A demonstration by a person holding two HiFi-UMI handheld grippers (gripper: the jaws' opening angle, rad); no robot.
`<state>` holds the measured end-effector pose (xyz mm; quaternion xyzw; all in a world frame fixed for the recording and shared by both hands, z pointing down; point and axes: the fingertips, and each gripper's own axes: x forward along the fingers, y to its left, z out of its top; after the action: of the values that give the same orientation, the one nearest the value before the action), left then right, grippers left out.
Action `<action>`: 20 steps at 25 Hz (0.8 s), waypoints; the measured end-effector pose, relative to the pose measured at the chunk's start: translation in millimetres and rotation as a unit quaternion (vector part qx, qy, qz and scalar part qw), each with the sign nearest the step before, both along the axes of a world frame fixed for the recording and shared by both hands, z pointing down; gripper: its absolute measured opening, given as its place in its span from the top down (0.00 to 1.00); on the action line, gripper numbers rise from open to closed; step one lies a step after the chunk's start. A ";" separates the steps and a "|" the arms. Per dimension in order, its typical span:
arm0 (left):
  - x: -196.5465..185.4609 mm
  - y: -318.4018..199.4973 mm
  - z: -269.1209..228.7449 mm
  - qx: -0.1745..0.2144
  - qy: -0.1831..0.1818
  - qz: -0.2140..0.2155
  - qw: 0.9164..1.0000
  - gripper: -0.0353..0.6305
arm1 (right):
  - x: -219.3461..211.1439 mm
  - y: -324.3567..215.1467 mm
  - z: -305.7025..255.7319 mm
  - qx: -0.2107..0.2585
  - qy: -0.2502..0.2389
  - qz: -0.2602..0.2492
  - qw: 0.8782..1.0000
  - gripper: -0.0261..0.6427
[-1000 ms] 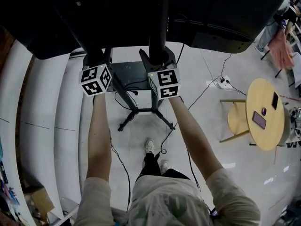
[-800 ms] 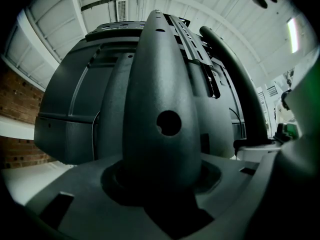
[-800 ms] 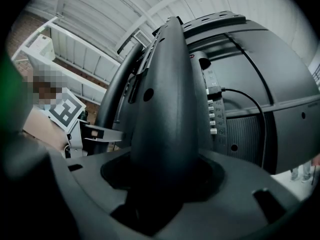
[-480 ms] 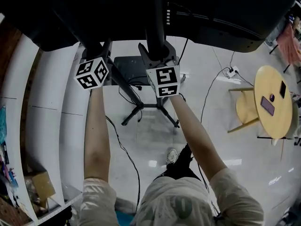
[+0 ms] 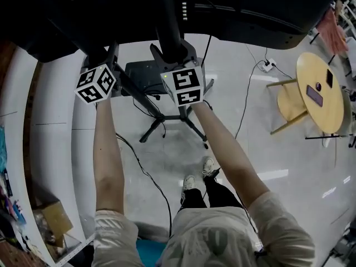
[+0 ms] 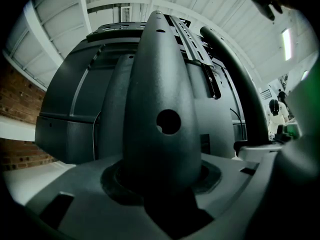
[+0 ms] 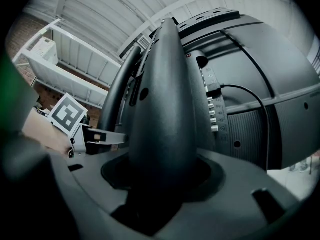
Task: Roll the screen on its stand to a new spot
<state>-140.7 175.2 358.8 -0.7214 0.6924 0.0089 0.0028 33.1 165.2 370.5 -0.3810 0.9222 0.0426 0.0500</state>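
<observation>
The big black screen (image 5: 250, 10) fills the top of the head view, seen from its back. Its stand drops on two dark poles to a shelf (image 5: 142, 71) and splayed legs (image 5: 158, 128) on the floor. My left gripper (image 5: 107, 57) is shut round the left pole (image 6: 162, 84), which fills the space between its jaws. My right gripper (image 5: 172, 52) holds the right pole (image 7: 162, 94); its jaws are closing tighter on it. In the right gripper view the left gripper's marker cube (image 7: 67, 114) shows beside the pole.
A black cable (image 5: 142, 168) trails over the floor from the stand toward my feet (image 5: 208, 166). A power strip (image 5: 271, 64) lies at the right, near a round wooden table (image 5: 334, 110) and stool (image 5: 289, 102). White curved steps (image 5: 50, 138) run along the left, with a cardboard box (image 5: 53, 218).
The person has taken a step, and the feet stand further right. Both grippers and the stand have drifted left in the head view; the table has slid to the upper right. Both grips hold.
</observation>
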 end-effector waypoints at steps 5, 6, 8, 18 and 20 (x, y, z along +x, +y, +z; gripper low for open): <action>-8.9 29.9 -7.4 0.004 -0.003 -0.003 1.000 0.62 | -9.1 27.2 -4.0 -0.003 0.009 0.007 1.000 0.62; -9.5 39.3 -4.9 0.003 -0.002 -0.004 1.000 0.63 | -9.7 35.9 -1.4 -0.006 0.012 0.007 1.000 0.62; -9.3 57.4 -2.3 0.000 -0.001 -0.005 1.000 0.62 | -9.5 52.7 0.9 -0.009 0.014 0.005 1.000 0.62; 5.4 153.9 -8.0 0.012 -0.002 -0.031 0.999 0.62 | 3.9 137.8 -4.0 -0.005 0.014 -0.019 1.000 0.62; 11.8 175.5 -8.1 0.012 -0.002 -0.037 0.999 0.62 | 10.0 157.6 -4.0 -0.005 0.014 -0.026 1.000 0.62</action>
<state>-128.9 350.8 350.7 -0.6955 0.7182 0.0157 0.0136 43.1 322.7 366.5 -0.3567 0.9326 0.0418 0.0365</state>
